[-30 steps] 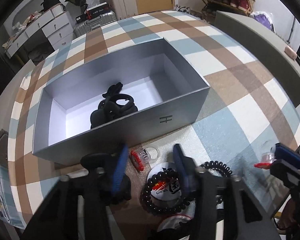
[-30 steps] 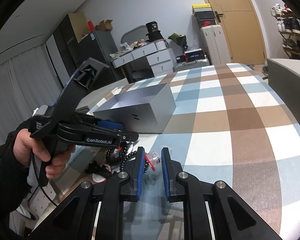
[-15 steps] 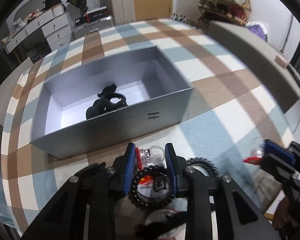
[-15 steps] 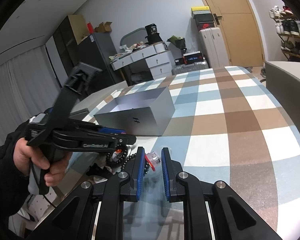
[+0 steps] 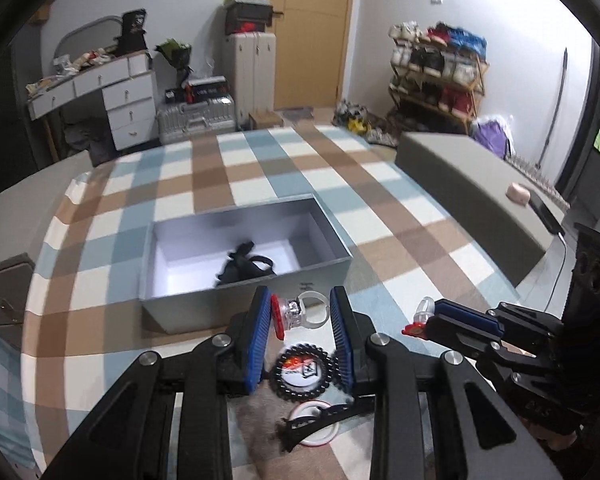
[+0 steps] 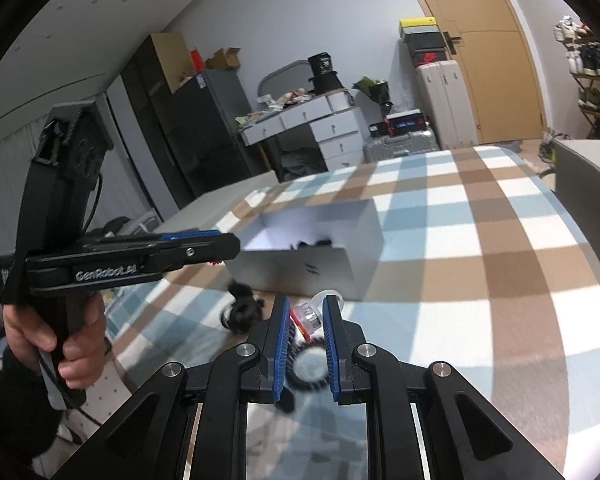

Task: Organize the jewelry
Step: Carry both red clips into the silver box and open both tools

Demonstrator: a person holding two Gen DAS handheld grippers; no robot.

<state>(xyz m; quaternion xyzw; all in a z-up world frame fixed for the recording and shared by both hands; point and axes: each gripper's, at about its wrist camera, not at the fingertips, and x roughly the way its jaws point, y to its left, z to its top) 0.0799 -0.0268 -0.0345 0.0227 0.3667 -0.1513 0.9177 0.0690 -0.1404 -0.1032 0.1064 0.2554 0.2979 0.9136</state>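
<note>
Nearest, both grippers clamp toy rings: left gripper (image 5: 300,318) pinches a clear ring (image 5: 300,312), right gripper (image 6: 306,322) another ring (image 6: 310,316). They look light, hard, slippery; gripping the chunky red-based top seems safest. Beyond sits the open box (image 5: 244,300).

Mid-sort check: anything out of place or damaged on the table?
Nothing looks broken or spilled. One black fuzzy hair tie lies on the checked tablecloth outside the open grey box, apart from the black hair pieces inside it.
</note>
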